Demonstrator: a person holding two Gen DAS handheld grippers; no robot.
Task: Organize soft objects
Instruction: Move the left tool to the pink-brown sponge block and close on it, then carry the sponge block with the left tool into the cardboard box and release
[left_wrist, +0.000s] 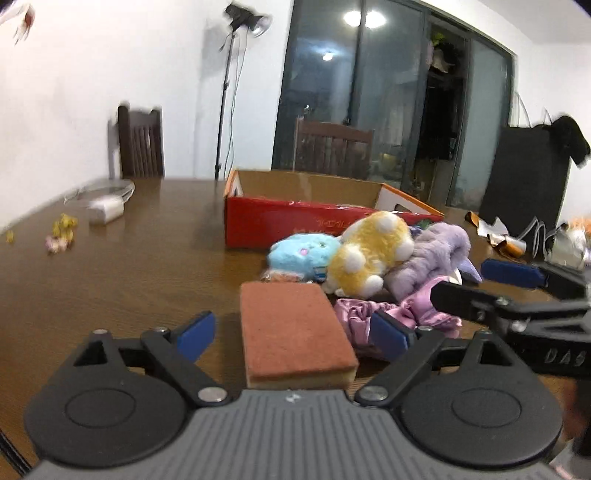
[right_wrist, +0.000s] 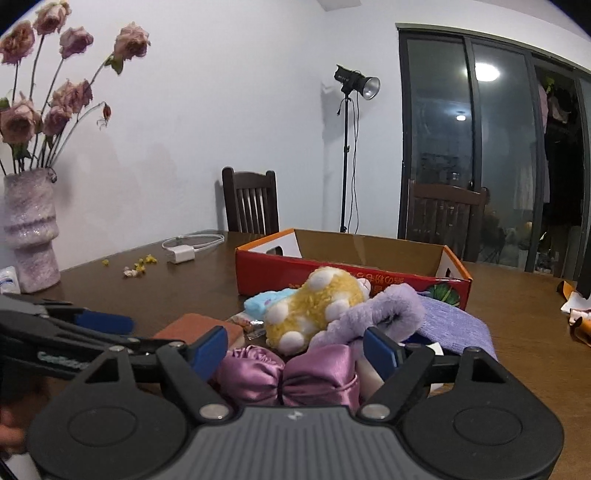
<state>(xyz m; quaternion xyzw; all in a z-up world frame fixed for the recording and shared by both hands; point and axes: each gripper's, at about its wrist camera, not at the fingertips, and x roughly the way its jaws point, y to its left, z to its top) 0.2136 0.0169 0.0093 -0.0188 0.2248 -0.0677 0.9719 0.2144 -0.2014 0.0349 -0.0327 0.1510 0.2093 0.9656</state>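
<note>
My left gripper is open, its blue pads on either side of a red-brown sponge lying on the table, not touching it. My right gripper is open around a purple satin scrunchie; it also shows in the left wrist view, above the scrunchie. Behind lie a yellow plush, a blue plush and a fluffy lilac piece. An open red cardboard box stands beyond them.
A lilac cloth lies right of the pile. A white charger with cable and petals lie at the far left. A vase of dried roses stands left. Chairs stand behind the wooden table.
</note>
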